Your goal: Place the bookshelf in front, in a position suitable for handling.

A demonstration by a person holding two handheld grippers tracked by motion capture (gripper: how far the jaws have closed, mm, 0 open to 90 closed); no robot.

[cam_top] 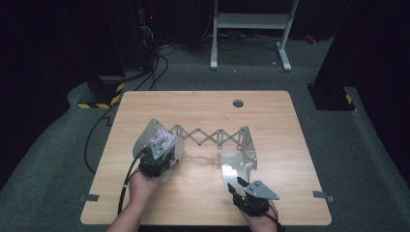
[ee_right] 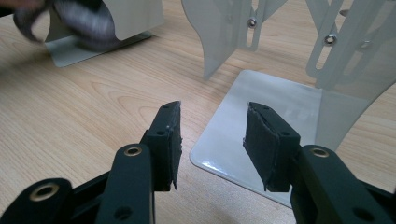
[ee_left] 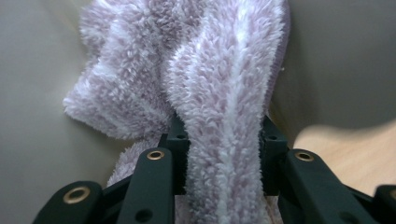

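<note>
Left claw (ee_left: 224,154) pinches a fluffy lilac cloth (ee_left: 219,93) at the rack's left plate (cam_top: 147,135) on the desk (cam_top: 203,101). Right claw (ee_right: 212,140) hovers spread, empty. Soft, light and floppy, the cloth likely grips best by a bunched fold.

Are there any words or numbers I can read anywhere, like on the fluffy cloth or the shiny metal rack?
There are none to read.
Fluffy cloth: just pale purple fuzz with white stripes, no label showing.
Metal rack: bare shiny metal, no writing.
Table: plain wood.
Left gripper and right gripper: black, no marks.
Yellow-and-black striped tape on the floor: stripes, no letters.
</note>
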